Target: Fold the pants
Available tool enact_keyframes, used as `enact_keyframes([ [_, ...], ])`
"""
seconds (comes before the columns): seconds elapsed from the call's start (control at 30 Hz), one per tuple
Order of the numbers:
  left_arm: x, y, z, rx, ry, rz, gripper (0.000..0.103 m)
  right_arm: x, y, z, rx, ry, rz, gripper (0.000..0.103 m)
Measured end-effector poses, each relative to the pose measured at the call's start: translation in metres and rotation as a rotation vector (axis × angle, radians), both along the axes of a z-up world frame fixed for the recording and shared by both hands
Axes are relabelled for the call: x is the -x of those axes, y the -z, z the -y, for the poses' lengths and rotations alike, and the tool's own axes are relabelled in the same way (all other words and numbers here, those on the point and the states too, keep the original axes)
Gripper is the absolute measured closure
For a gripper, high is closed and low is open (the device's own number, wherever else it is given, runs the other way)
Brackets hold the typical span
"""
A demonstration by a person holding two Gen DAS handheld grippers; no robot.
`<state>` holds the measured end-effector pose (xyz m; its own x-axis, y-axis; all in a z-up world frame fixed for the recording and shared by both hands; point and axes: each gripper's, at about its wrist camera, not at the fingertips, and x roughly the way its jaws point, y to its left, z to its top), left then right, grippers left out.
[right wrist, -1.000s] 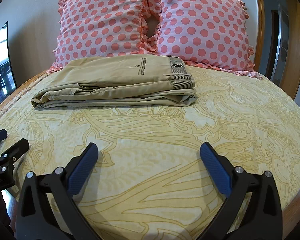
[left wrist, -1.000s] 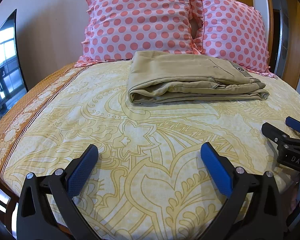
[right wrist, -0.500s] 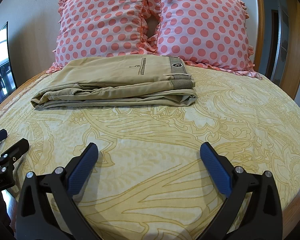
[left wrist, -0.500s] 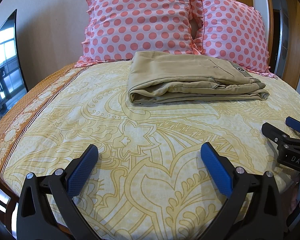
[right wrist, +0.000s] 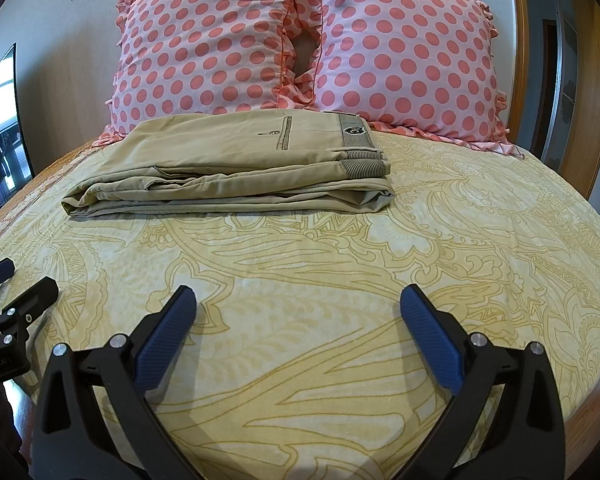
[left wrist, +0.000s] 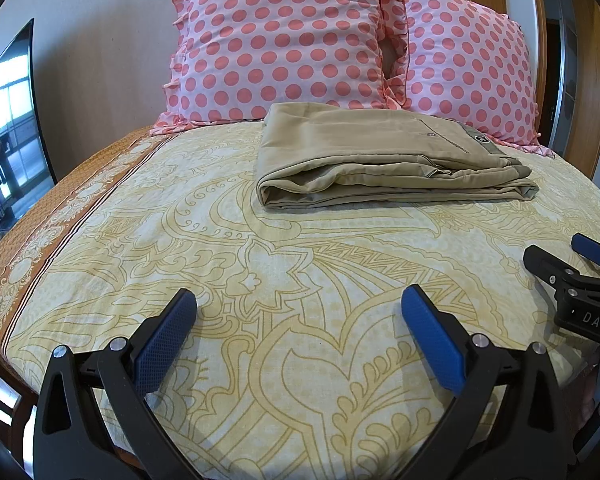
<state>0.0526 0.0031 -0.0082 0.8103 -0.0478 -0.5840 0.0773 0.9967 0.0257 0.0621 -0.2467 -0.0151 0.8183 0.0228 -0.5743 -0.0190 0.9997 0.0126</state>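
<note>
Khaki pants (left wrist: 380, 160) lie folded in a flat stack on the yellow patterned bed cover (left wrist: 260, 280), just in front of the pillows. In the right wrist view the pants (right wrist: 236, 168) show their striped waistband on the right. My left gripper (left wrist: 298, 320) is open and empty, well short of the pants near the bed's front edge. My right gripper (right wrist: 298, 320) is open and empty, also back from the pants. The right gripper also shows at the right edge of the left wrist view (left wrist: 572, 276). The left gripper shows at the left edge of the right wrist view (right wrist: 12, 300).
Two pink polka-dot pillows (left wrist: 284, 40) (right wrist: 408, 52) stand against the wall behind the pants. A dark screen (left wrist: 8, 120) stands to the left of the bed. A wooden door frame (right wrist: 592, 80) is at the right.
</note>
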Motion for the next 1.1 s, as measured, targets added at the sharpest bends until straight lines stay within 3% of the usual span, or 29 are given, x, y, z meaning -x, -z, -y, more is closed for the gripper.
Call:
enact_keyframes([
  [1.1,-0.0021,-0.0018,0.0003,0.000,0.000,-0.014,0.001,-0.0003,0.0000,0.0001,0.000,0.001,0.001,0.002],
])
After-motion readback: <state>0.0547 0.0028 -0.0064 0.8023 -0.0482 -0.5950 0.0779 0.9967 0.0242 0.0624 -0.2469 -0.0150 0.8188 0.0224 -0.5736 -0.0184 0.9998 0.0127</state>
